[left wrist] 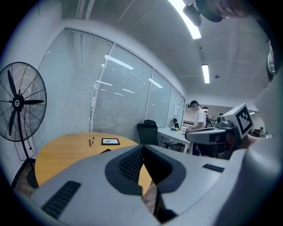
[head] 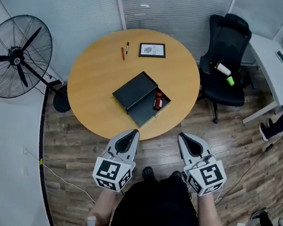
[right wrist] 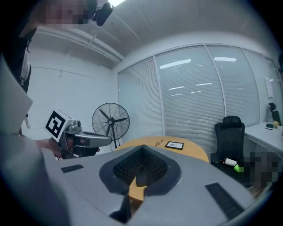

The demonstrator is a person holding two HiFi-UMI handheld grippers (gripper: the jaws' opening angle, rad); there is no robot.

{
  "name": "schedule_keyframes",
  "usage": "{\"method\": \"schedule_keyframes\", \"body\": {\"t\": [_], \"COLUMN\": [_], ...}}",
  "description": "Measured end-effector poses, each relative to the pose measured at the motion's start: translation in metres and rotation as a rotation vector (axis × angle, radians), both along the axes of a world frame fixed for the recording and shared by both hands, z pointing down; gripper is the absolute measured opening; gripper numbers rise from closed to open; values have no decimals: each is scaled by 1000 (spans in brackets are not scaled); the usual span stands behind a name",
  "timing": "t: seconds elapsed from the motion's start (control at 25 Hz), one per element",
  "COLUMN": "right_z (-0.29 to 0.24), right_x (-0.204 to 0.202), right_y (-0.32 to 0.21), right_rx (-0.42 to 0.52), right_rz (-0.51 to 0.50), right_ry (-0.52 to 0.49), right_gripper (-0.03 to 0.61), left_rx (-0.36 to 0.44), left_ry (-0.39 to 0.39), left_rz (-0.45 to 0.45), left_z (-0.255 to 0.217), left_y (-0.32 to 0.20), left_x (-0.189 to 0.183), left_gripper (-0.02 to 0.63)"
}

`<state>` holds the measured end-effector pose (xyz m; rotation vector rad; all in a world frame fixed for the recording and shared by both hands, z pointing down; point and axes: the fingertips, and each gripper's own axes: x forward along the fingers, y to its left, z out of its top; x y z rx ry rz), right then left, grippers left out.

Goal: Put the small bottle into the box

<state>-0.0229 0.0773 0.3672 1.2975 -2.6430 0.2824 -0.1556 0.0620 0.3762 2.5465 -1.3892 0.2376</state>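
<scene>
I can't read any words or numbers here. The framed sheet (head: 153,50) on the round table (head: 92,93) has print, but it's too small to read. The marker cube (head: 113,174) on the left gripper (head: 135,132) and the one on the right gripper (head: 181,136) show only black and white squares.

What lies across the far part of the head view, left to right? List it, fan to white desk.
Fan → pens → framed picture → black office chair → white desk.
</scene>
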Motion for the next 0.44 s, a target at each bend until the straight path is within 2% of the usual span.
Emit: {"method": "schedule_keyframes", "body": {"t": [0.44], "right_z": [-1], "right_x": [-1], "right_y": [1], "right_rx": [9], "right_rz": [-13], "right_ry": [23], "right_gripper": [8], "left_rx": [-5], "left_ry": [6], "left_rz": [10], "left_z": [0], "left_y": [-1], "left_x": [4], "left_gripper": [-3]}}
